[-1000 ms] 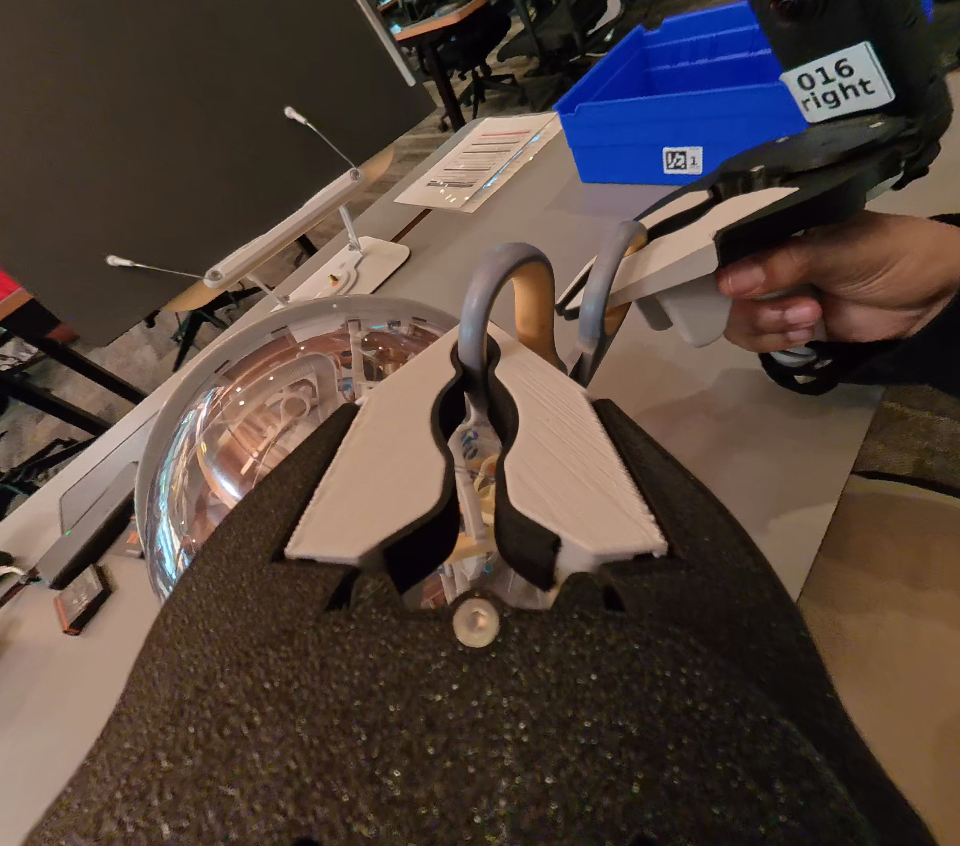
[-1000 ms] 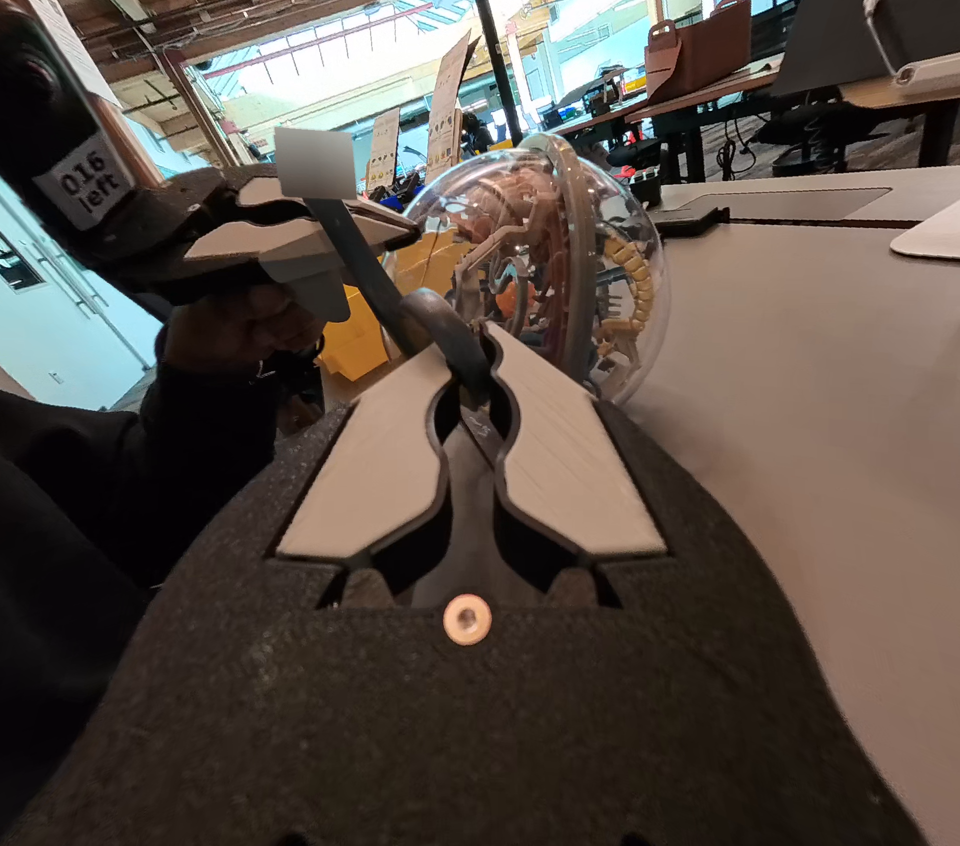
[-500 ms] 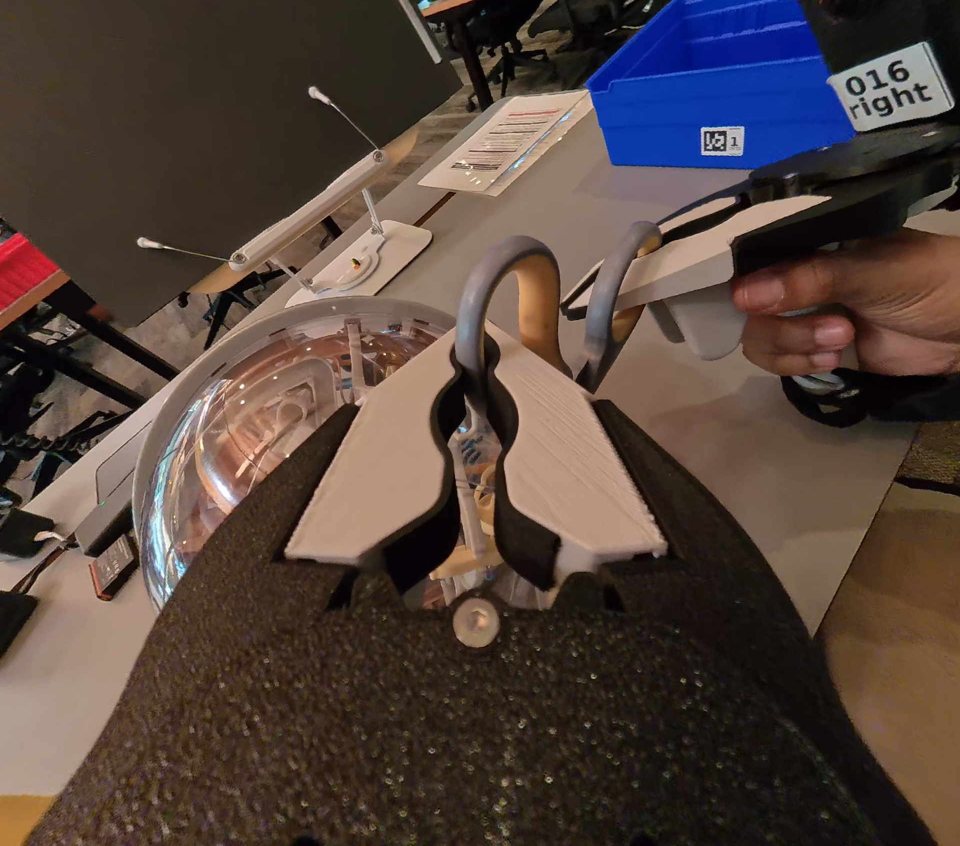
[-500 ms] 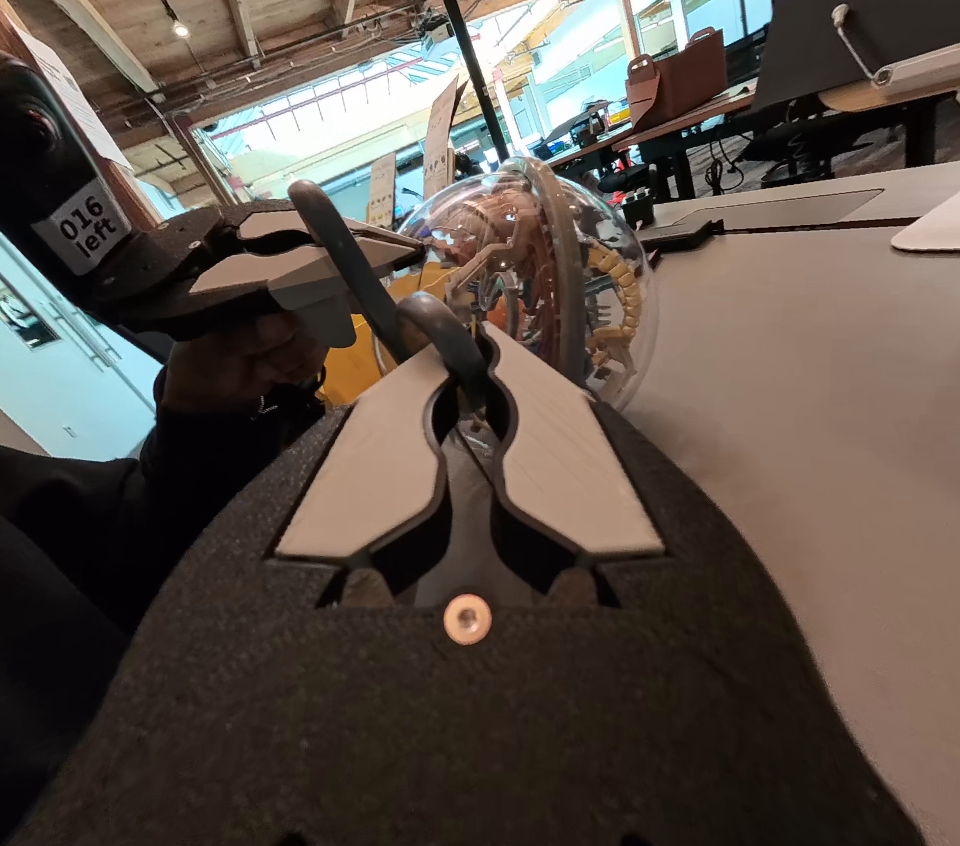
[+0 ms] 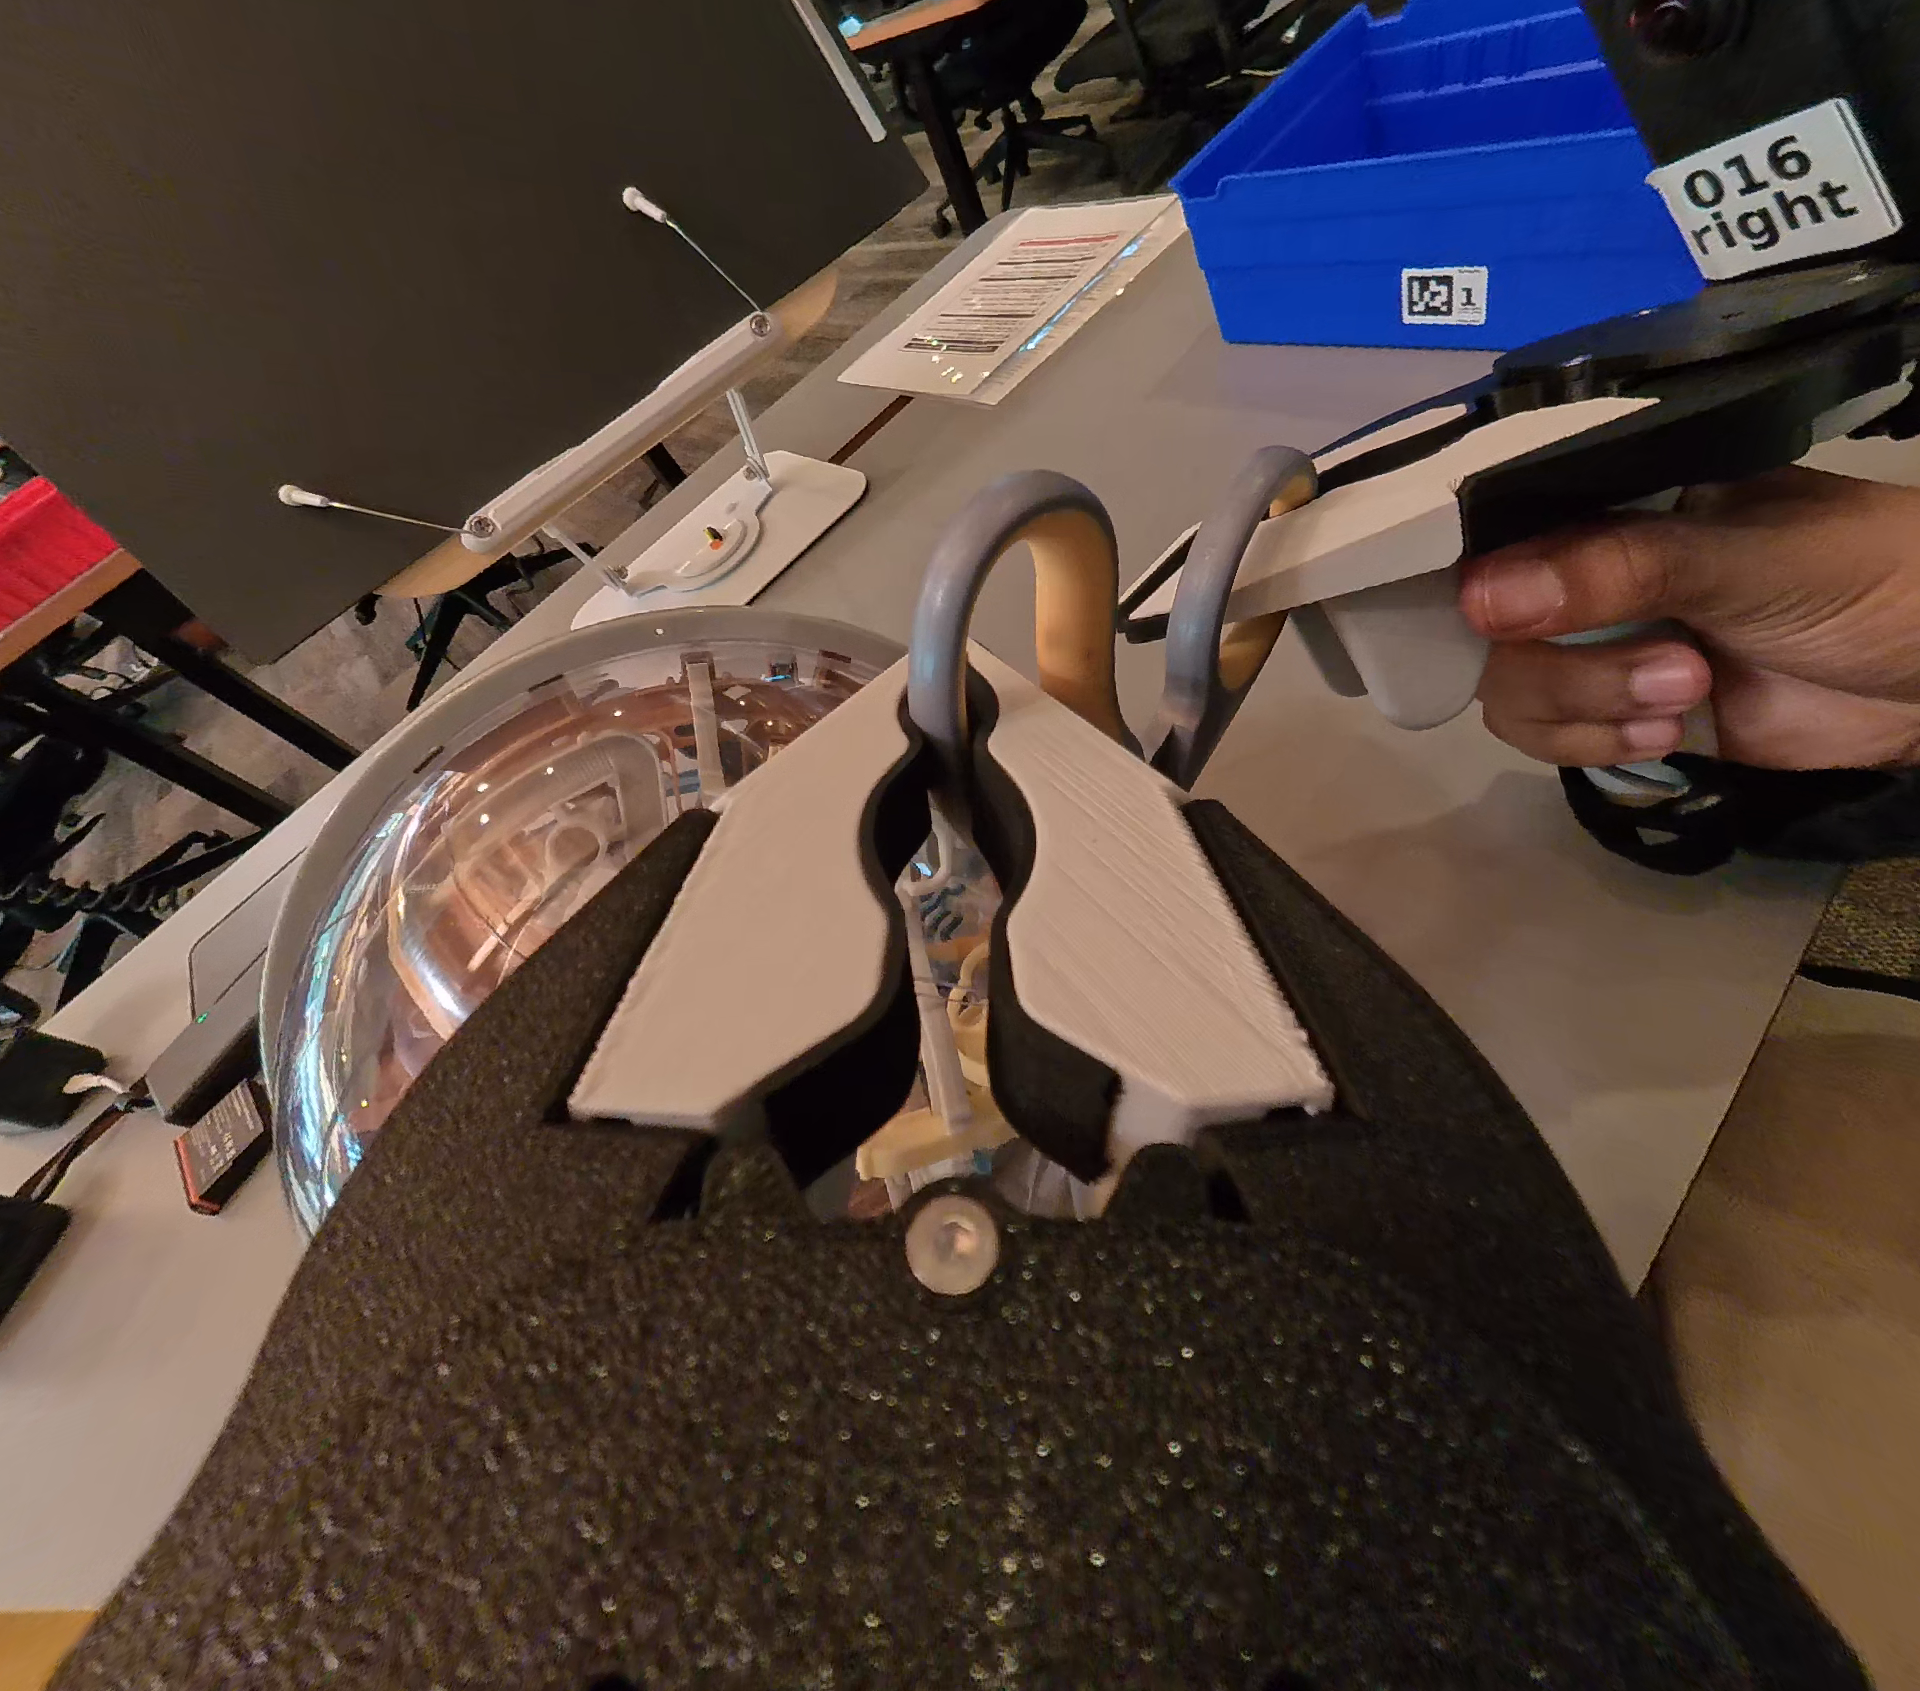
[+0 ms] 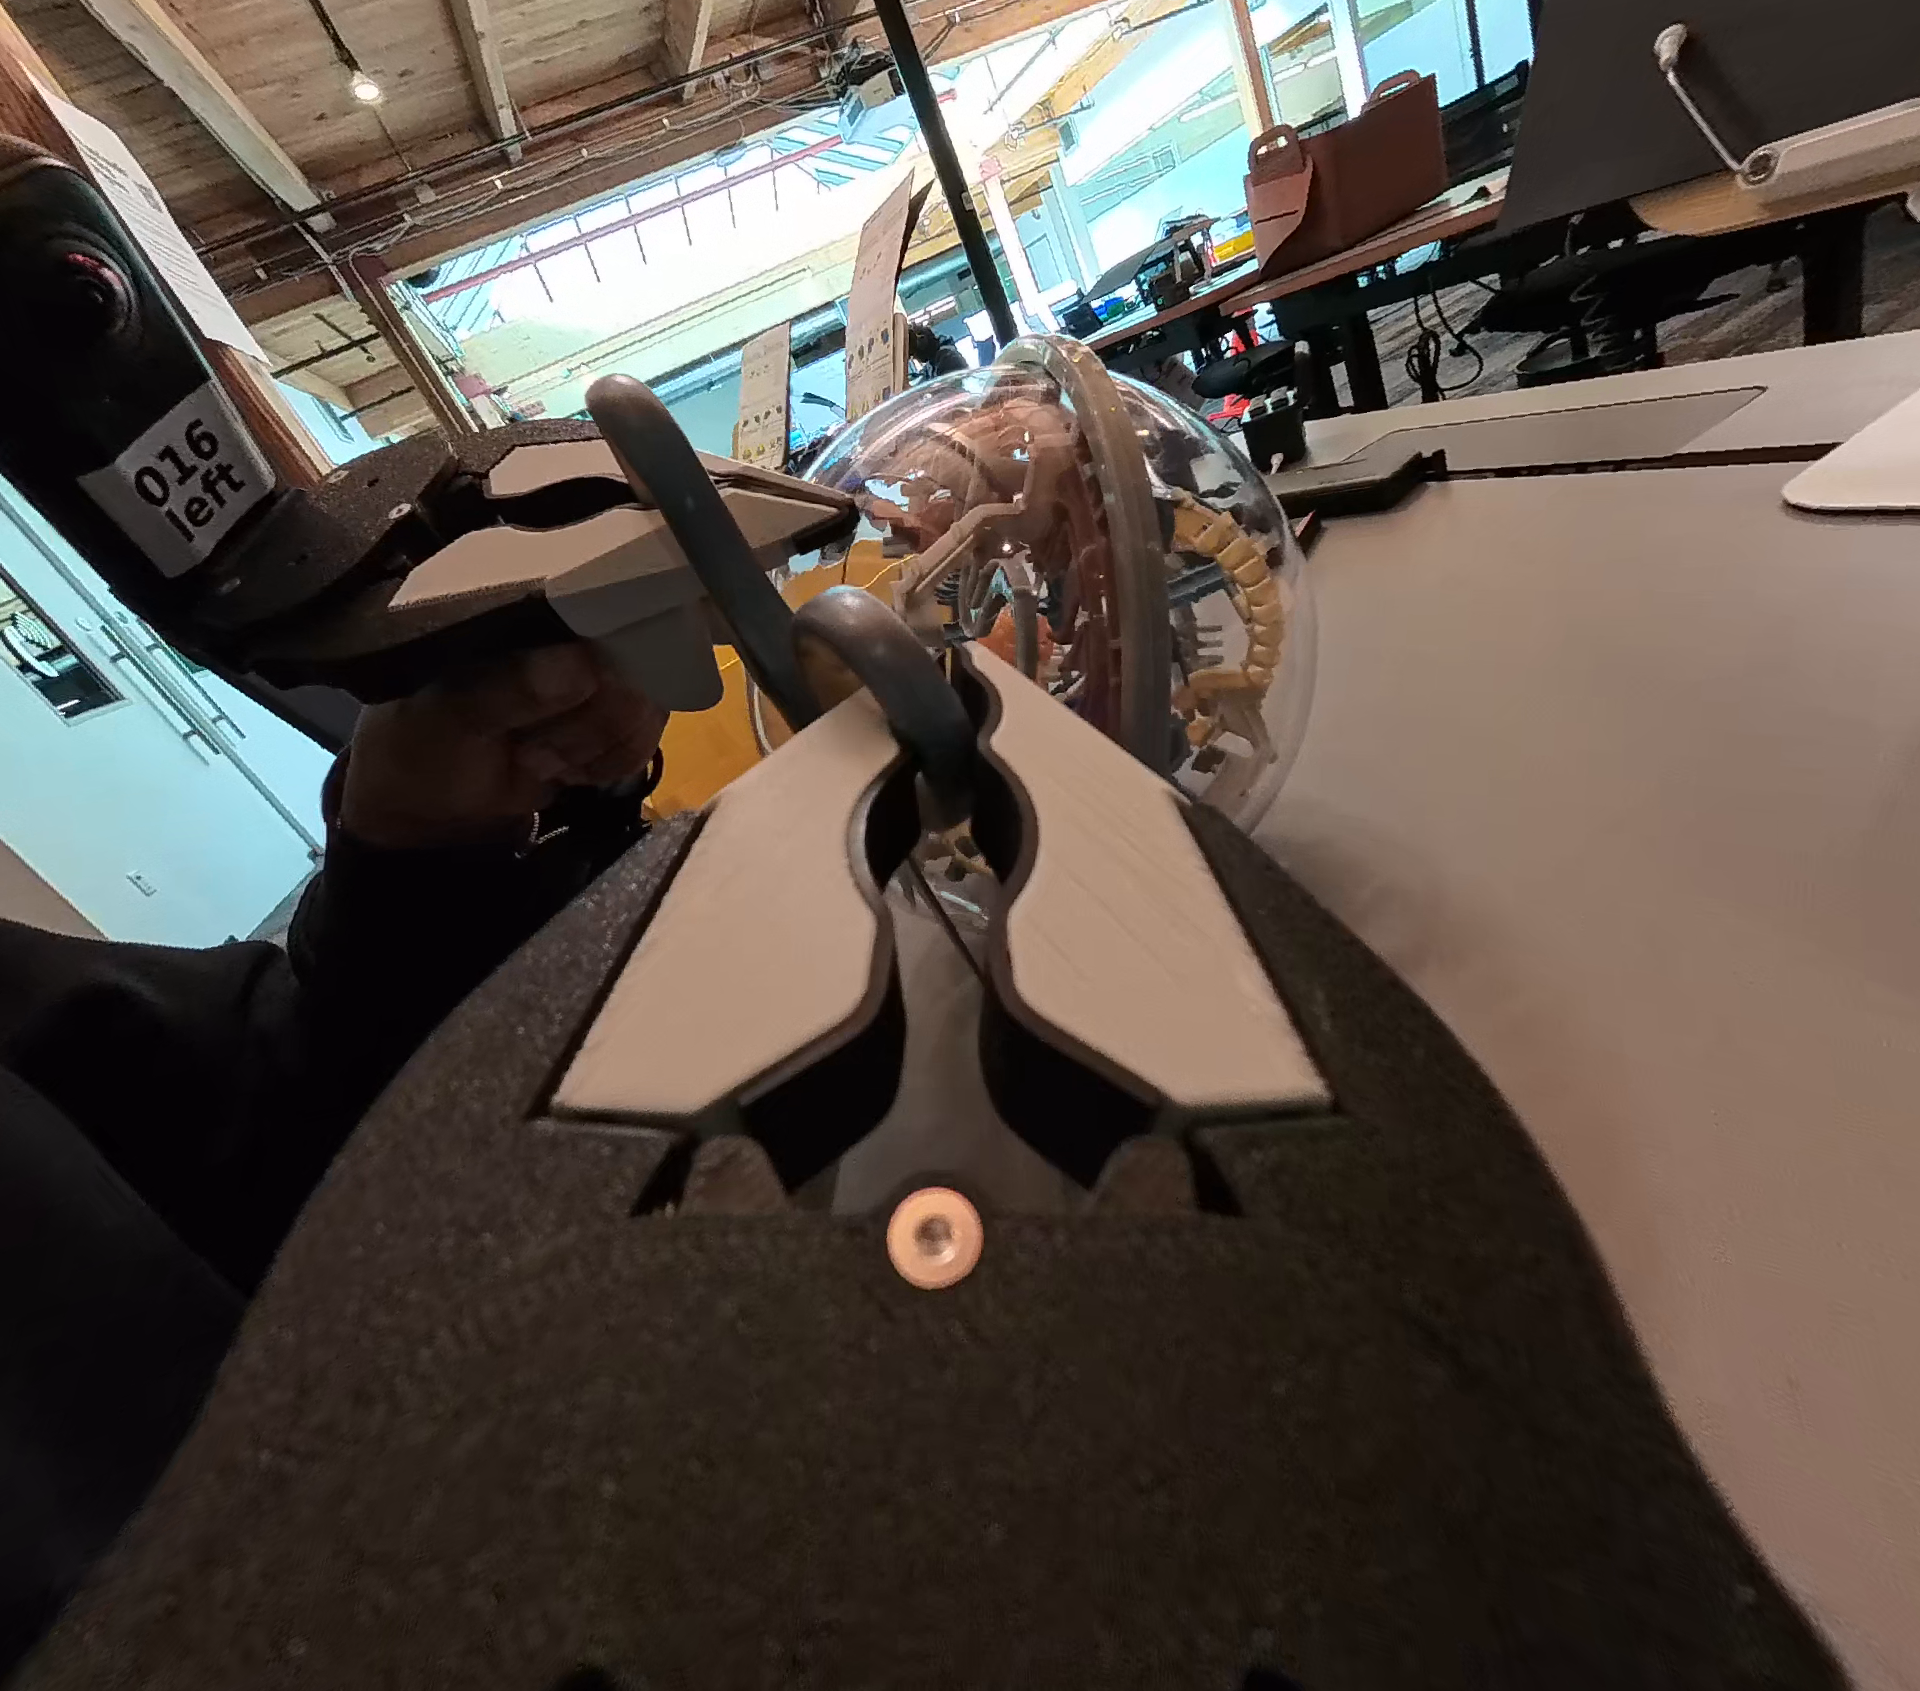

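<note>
A pair of grey-handled scissors [image 5: 1049, 602] is held in the air between the two grippers, just above a clear plastic sphere [image 5: 499, 831] with a maze of coloured tracks inside it. The left gripper [image 5: 951, 768] is pressed together on one handle loop, whose grey arch rises beyond its white fingers. The right gripper [image 6: 935, 768] pinches the other loop in the same way; in the left wrist view its fingers [image 5: 1340, 529] come in from the side, worked by a hand [image 5: 1704, 654]. The blades are hidden below the fingers, so whether they are apart or together cannot be told.

The sphere rests on the grey desk [image 5: 1351, 893], touching or almost touching the scissors from below; the view is too crowded to say which. Farther along the desk lie a white stand with thin rods [image 5: 665, 436], a printed sheet [image 5: 1023, 301] and a blue bin [image 5: 1434, 187]. A dark panel [image 5: 395, 114] stands behind.
</note>
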A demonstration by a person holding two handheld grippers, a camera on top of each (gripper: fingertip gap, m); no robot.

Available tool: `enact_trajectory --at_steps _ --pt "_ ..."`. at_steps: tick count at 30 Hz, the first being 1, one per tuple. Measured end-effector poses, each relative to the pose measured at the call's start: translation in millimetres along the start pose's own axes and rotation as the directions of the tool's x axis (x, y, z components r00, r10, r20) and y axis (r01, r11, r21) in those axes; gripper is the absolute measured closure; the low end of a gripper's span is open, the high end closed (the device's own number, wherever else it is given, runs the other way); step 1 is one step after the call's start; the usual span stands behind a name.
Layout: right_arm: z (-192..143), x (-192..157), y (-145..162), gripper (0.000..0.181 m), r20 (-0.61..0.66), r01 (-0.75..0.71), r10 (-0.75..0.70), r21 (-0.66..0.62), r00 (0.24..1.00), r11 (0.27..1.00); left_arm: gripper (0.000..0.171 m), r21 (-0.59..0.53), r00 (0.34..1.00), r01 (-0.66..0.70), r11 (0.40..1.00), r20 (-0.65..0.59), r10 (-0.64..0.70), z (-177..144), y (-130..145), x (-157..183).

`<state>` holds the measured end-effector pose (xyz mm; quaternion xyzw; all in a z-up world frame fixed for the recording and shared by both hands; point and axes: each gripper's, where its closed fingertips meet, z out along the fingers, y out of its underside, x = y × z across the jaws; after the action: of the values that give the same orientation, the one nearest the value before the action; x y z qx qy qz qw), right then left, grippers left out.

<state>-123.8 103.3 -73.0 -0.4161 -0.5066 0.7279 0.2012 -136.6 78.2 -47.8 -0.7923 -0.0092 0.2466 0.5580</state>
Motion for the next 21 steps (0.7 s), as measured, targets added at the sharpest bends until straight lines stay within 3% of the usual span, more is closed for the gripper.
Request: enact_trajectory --at_steps 21 --pt "3.0 2.6 1.1 0.181 -0.009 0.009 -0.009 -0.005 1.000 1.000 0.171 -0.024 1.000 -0.014 1.000 0.007 0.014 7.8 2.1 -4.1"
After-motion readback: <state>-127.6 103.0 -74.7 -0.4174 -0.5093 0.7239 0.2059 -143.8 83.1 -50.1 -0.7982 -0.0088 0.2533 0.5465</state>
